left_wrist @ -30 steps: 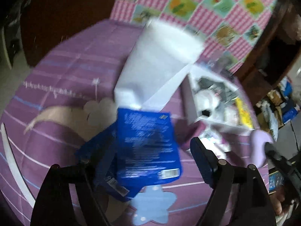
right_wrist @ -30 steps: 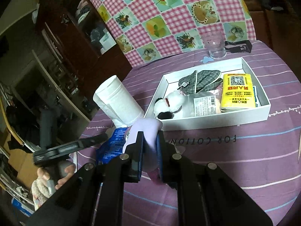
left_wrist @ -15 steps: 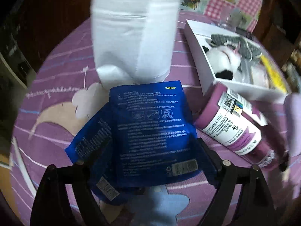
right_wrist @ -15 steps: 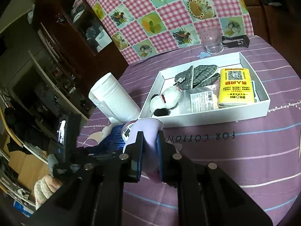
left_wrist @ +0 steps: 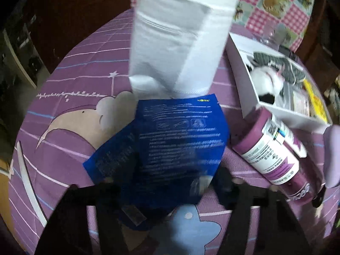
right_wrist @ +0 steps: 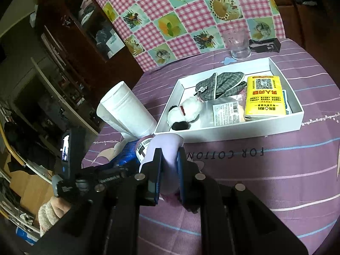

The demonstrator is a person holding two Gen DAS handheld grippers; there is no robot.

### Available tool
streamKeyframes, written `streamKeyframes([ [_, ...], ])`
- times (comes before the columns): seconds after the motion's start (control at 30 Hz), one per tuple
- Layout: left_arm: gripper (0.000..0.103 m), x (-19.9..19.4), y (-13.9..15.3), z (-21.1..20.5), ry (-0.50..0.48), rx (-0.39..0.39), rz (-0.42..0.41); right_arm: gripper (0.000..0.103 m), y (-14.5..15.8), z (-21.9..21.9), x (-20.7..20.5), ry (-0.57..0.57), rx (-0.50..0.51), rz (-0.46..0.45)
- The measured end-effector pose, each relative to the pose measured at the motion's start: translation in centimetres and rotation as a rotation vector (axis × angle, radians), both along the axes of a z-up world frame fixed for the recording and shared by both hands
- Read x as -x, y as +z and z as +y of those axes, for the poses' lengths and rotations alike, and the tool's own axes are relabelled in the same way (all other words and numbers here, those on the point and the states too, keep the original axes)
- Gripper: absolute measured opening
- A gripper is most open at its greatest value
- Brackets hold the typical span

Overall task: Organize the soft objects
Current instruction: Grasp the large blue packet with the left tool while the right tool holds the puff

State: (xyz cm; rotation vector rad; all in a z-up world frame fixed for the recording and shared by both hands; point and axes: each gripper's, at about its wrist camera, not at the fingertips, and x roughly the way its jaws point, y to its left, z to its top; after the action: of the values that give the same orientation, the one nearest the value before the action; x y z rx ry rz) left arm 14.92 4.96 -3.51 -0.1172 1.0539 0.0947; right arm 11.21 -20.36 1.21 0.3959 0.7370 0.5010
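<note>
**Box partly filled, four soft things still outside it**

Nearest in the right wrist view, the right gripper (right_wrist: 169, 170) pinches a pale lilac soft object (right_wrist: 164, 148) between its pads, held just short of the white box (right_wrist: 229, 128), so that piece looks ready to go in next.

In the left wrist view, the left gripper (left_wrist: 170, 182) has just been closing around the blue packets (left_wrist: 180, 140), which lie flat on the purple tablecloth (left_wrist: 74, 80) between the fingers; blur hides whether the pads press yet.

Just beside the packets lies a purple wrapped roll (left_wrist: 274, 150), touching the box wall. Beyond stands a white paper roll (left_wrist: 176, 38).

Farther off, the box already holds a white plush toy (right_wrist: 189, 111), a checked pouch (right_wrist: 221, 84), a clear sachet (right_wrist: 225, 110) and a yellow tissue pack (right_wrist: 264, 97). By my judgement roughly half remains.
</note>
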Motion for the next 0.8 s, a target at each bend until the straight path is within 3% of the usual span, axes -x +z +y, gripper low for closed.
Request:
streamKeyframes([
  [0.03, 0.024, 0.2, 0.1, 0.4, 0.021, -0.013, -0.003, 0.015, 0.0, 0.0, 0.0, 0.0, 0.0, 0.0],
  [0.1, 0.021, 0.4, 0.2, 1.2, 0.026, 0.034, -0.002, 0.015, 0.0, 0.0, 0.0, -0.002, 0.001, -0.002],
  [0.17, 0.008, 0.5, 0.3, 1.9, 0.04, 0.066, -0.003, 0.015, 0.1, 0.0, 0.0, 0.002, 0.001, -0.004],
  [0.23, 0.001, 0.5, 0.4, 2.5, 0.058, 0.079, -0.005, 0.015, 0.1, 0.0, 0.1, 0.002, 0.005, -0.007],
  [0.8, 0.0, 3.7, 4.8, 0.2, -0.006, 0.013, -0.208, 0.015, 0.6, -0.1, 0.4, 0.004, 0.013, -0.025],
])
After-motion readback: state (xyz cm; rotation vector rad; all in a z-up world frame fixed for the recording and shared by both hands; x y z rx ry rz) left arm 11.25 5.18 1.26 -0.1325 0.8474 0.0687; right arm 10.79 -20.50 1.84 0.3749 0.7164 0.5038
